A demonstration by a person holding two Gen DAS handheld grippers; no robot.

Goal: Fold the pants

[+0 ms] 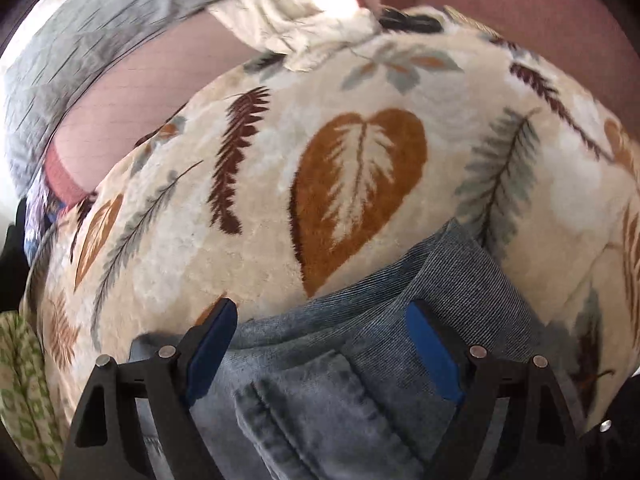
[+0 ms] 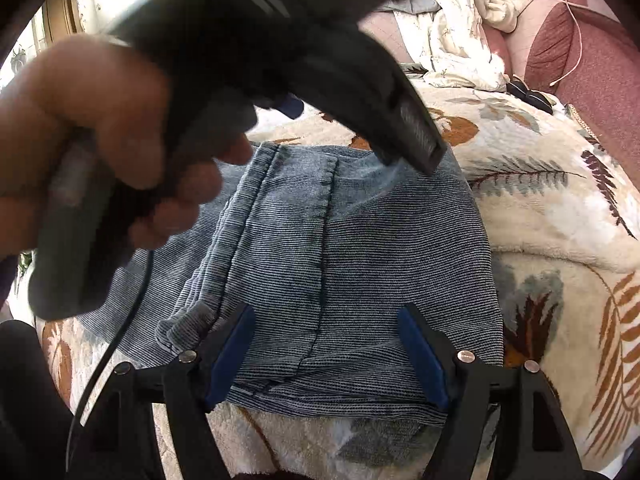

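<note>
Right wrist view: pants (image 2: 340,260) lie folded compact on the blanket (image 2: 560,208); both hand-held grippers, right (image 2: 326,344) and left (image 1: 322,344), spread, empty. Little seems left.

Left gripper (image 1: 322,340) jaws wide over jeans (image 1: 320,392) on leaf blanket (image 1: 280,160)

Each black tool (image 2: 326,354) has blue pads (image 2: 422,360), silver screws (image 2: 466,356).

Scene lit by bright daylight, a blown-out glare patch seen on the white bedding (image 1: 332,0), window glow at upper left of the right wrist view, strong fisheye bending and dark corners throughout, the hand (image 2: 100,128) and left gripper (image 2: 352,92) smeared by blur, soft shadows cast on the pants (image 2: 340,248).
</note>
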